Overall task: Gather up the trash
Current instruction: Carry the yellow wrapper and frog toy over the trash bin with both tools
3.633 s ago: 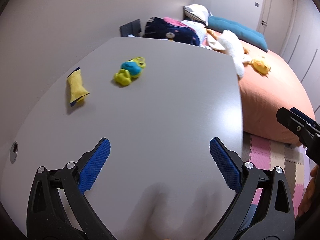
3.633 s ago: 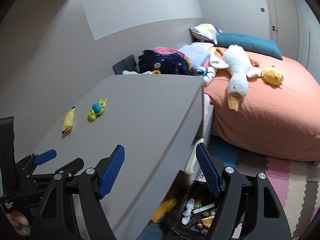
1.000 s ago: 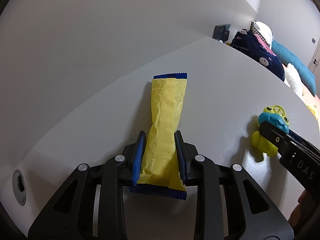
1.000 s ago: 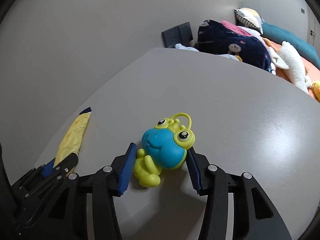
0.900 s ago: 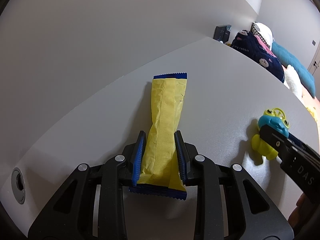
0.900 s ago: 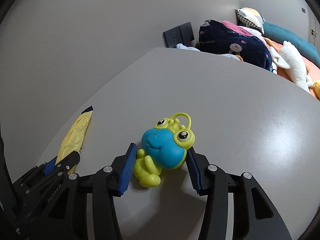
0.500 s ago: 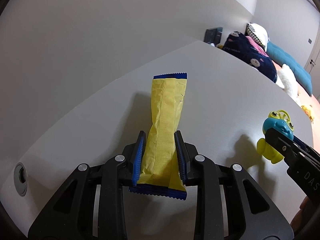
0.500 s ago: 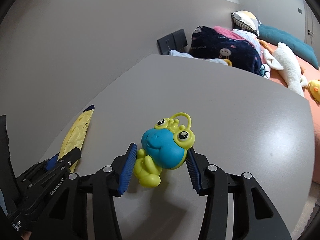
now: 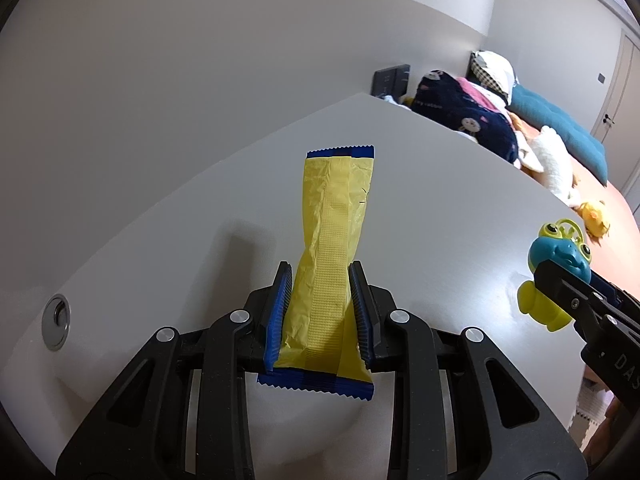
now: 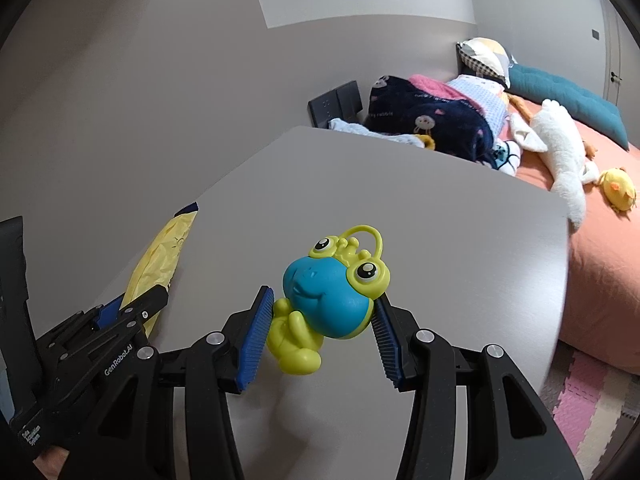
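So we've got both hands full right now. Our left gripper point(image 9: 321, 312) is clamped on the yellow wrapper point(image 9: 334, 246), blue pads squeezing it near its lower end, so the crinkled blue-edged strip sticks up and forward between the fingers with its bottom edge poking out underneath. It looks lifted off the grey table point(image 9: 420, 184), with a shadow on the tabletop off to its left. Our right gripper point(image 10: 320, 326) is closed on the frog toy point(image 10: 330, 296), a blue-faced, lime green plastic thing with googly eyes and a little loop on top; the pads press on either side of its body and its feet dangle below. From the left camera we can see the frog off to the right, held in the other gripper's black fingers, and from the right camera the wrapper shows at the left, also in the black fingers. There's a small round metal grommet point(image 9: 57, 322) set in the table near the wall. Past the table's far edge sits a bed with an orange bedspread point(image 10: 608, 240), a navy blanket point(image 10: 432, 124), a teal pillow point(image 10: 560, 92), a white plush goose point(image 10: 560, 148) and a little yellow plush chick point(image 10: 619, 189).
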Motion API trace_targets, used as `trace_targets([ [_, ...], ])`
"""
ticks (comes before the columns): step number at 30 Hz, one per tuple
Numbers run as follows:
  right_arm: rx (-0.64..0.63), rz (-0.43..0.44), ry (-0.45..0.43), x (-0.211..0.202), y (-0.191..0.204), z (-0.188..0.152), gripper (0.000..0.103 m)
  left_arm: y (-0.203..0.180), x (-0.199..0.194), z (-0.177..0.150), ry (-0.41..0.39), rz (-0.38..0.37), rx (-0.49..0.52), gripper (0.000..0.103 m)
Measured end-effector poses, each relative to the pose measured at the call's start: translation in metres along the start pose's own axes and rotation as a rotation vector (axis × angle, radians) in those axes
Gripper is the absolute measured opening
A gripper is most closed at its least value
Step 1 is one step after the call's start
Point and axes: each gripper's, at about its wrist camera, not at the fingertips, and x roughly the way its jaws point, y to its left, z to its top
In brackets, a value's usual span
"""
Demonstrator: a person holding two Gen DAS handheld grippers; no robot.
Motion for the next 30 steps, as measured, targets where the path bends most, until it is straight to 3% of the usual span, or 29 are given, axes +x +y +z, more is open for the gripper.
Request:
trace_targets([
  [30,0.037,-0.043,-0.085,-0.121,-0.059,-0.079,0.05,-0.076,-0.073,-0.068,-0.034,-0.092,0.107,0.029],
])
